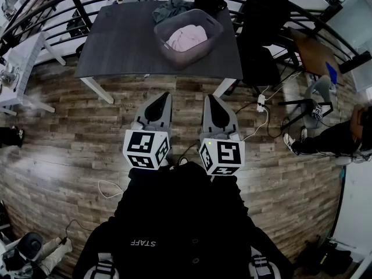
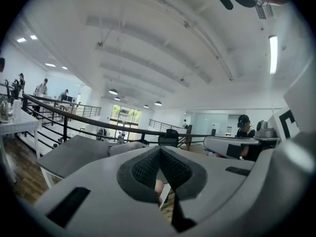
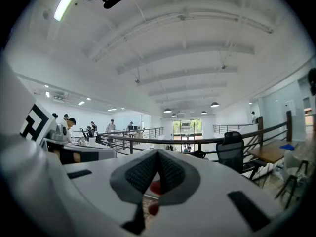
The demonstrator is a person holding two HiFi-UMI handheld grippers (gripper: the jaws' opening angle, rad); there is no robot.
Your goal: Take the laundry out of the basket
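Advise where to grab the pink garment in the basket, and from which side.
Pinch the bunched, raised crest in the middle of the pink garment, coming straight down through the open top of the basket. Its walls enclose the pile on every side, so a sideways approach looks blocked, and the crumpled folds probably offer an easy pinch.

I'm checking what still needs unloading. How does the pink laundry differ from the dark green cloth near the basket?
The pink laundry lies inside the basket; the dark green cloth lies outside it, on the table at the basket's far side. The pink laundry is pale, the dark green cloth much darker. Both are crumpled heaps.
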